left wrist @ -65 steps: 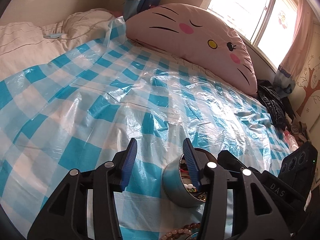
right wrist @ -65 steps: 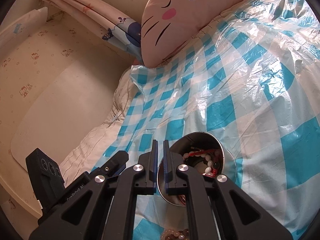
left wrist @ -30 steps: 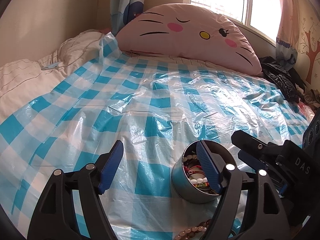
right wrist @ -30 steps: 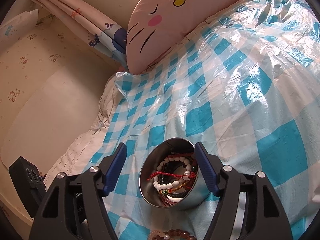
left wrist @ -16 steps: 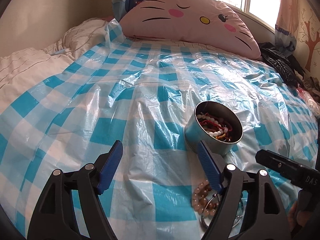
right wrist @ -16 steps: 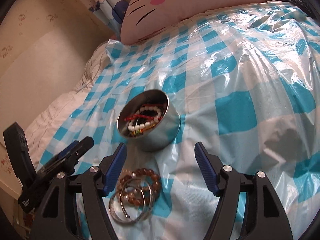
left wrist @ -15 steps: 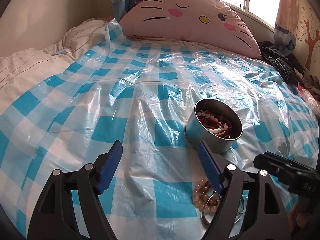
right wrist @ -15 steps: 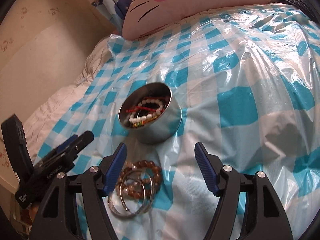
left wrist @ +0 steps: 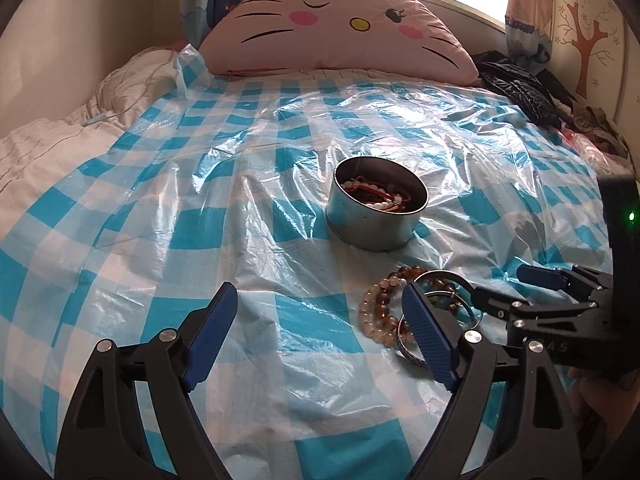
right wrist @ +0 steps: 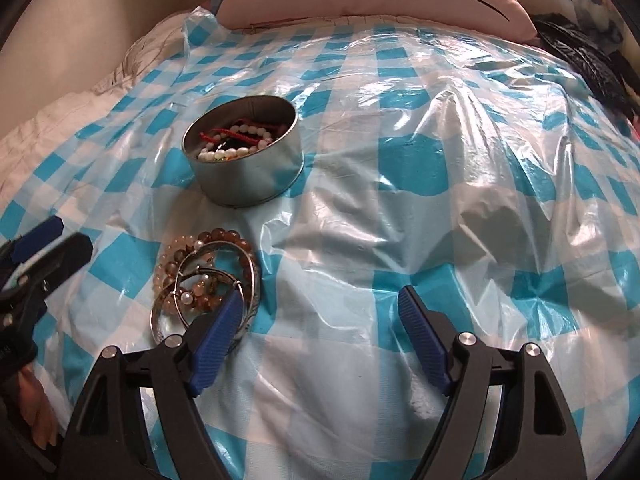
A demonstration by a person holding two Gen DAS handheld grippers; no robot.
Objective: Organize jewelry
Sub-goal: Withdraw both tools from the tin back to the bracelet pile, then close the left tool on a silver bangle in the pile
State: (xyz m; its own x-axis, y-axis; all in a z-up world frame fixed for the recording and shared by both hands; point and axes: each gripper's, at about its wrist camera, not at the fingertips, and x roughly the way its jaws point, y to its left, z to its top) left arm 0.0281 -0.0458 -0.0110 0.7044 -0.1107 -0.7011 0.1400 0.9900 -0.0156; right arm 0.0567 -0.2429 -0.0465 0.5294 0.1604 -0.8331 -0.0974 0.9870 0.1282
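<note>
Bed covered with a blue-and-white checked plastic sheet [left wrist: 224, 216]. A round tin [right wrist: 244, 152] stands upright near the middle of the sheet, holding bead strings and red cord. On the sheet just in front of the tin, apart from it, lies a loose pile of bracelets [right wrist: 206, 280] — brown bead strands and metal bangles overlapping.

Left gripper [left wrist: 316, 340]: jaws have just been opening, now spread wide, nothing between them; its right finger stands in front of the pile.

Right gripper [right wrist: 320, 340]: jaws likewise just opening, wide apart and empty — left finger overlaps the pile's near edge; contact cannot be told.

Cat-face pillow [left wrist: 340, 36] at the head of the bed.
</note>
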